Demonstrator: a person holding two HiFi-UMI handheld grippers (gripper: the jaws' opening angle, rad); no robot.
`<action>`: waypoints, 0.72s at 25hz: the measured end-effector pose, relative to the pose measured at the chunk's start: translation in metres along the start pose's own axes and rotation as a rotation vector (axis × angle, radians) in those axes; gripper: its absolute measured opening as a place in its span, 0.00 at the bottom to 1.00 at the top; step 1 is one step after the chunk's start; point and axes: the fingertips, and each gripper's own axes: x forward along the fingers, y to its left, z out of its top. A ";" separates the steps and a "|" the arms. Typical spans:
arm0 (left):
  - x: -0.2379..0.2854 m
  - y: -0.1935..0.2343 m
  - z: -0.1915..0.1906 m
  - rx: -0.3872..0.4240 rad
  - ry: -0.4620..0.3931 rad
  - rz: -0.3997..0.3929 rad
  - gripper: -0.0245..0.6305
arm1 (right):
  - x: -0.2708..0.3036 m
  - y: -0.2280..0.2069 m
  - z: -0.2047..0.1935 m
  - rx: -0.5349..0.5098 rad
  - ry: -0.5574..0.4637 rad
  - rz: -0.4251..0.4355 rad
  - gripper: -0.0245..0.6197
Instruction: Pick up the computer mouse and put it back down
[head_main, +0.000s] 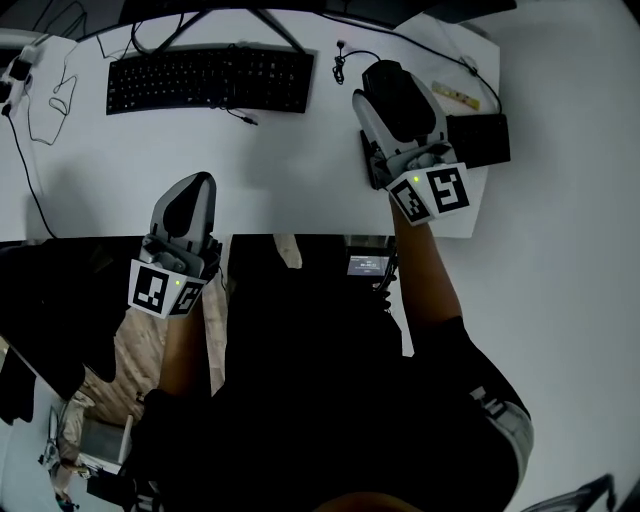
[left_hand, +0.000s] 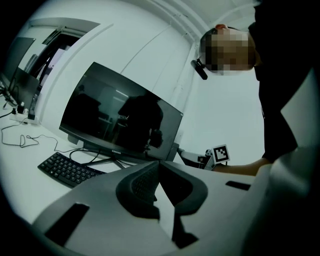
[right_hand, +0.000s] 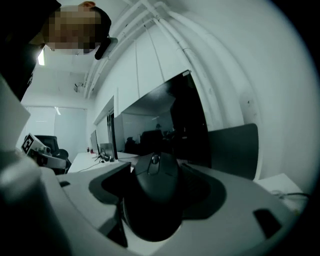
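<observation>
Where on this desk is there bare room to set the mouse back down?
Widest bare patch: the white desk between the keyboard, the left gripper and the right gripper. A smaller one lies at the left end, between the cables and the front edge. Crowded: the right end, where the right gripper holds the mouse beside a black pad.

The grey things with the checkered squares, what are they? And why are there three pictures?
They are grabbing tools, and a person holds one in each hand. The head view comes from a camera on the person's head, looking down at a white desk with a keyboard. The other two views come from little cameras riding on the tools. The left gripper has its fingers closed together with nothing between them, and its camera sees a monitor. The right gripper has its fingers closed on a black computer mouse.
</observation>
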 end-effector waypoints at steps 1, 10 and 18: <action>-0.001 0.001 -0.007 -0.009 0.011 -0.001 0.03 | 0.001 0.002 -0.016 0.008 0.035 -0.001 0.52; 0.014 0.003 -0.040 -0.025 0.059 -0.047 0.03 | 0.007 0.022 -0.133 0.047 0.287 -0.026 0.52; 0.021 0.008 -0.065 -0.080 0.095 -0.065 0.03 | 0.001 0.056 -0.194 -0.037 0.451 -0.039 0.52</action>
